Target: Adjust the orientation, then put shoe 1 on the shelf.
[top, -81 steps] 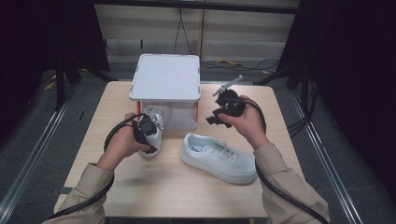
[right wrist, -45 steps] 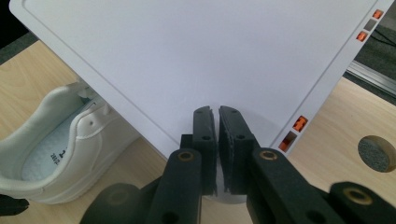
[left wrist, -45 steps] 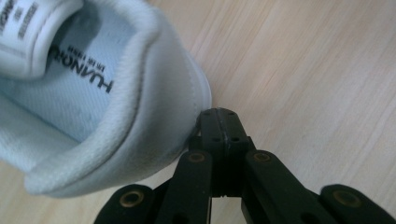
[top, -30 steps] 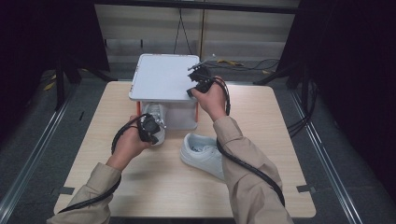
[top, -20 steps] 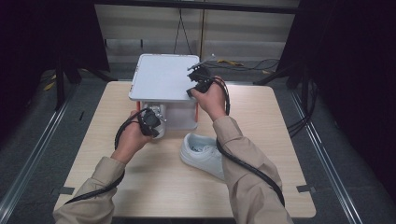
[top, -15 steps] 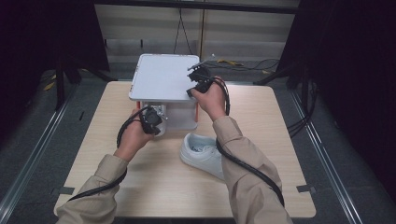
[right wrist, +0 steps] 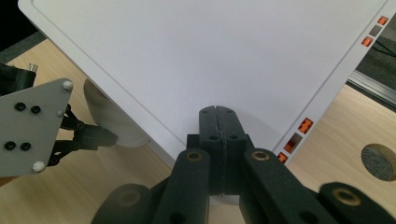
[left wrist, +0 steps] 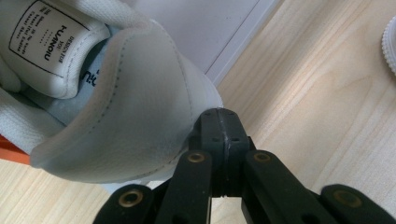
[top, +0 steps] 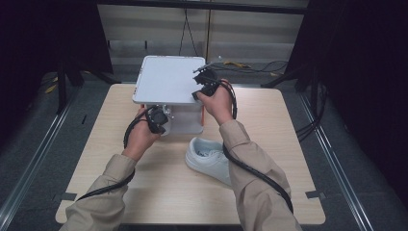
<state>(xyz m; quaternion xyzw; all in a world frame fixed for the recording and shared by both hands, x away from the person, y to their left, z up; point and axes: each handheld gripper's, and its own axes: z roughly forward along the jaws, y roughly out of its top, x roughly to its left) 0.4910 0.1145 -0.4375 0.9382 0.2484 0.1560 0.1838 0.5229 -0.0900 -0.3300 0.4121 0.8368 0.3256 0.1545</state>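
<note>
A white box (top: pixel 187 122) stands at the table's back with its flat lid (top: pixel 166 79) raised above it. My right gripper (top: pixel 202 83) is shut, its tips lying on the lid (right wrist: pixel 210 51) by the near right edge; whether they pinch it is unclear. My left gripper (top: pixel 158 119) is shut on the heel of a white sneaker (left wrist: pixel 116 121) and holds it at the box's front, under the lid. From the right gripper view that sneaker (right wrist: pixel 107 116) and the left gripper's grey plate (right wrist: pixel 28 121) show below the lid. A second white sneaker (top: pixel 208 155) lies on the table.
The light wooden table (top: pixel 288 144) has bare room on its left, right and front. A round hole (right wrist: pixel 378 161) sits in the tabletop near the box. Dark stands and cables (top: pixel 240 65) lie behind the table.
My left hand has carried its sneaker right and away, up to the box's front. The right hand moved from beside the box to the lid earlier and has since stayed there.
</note>
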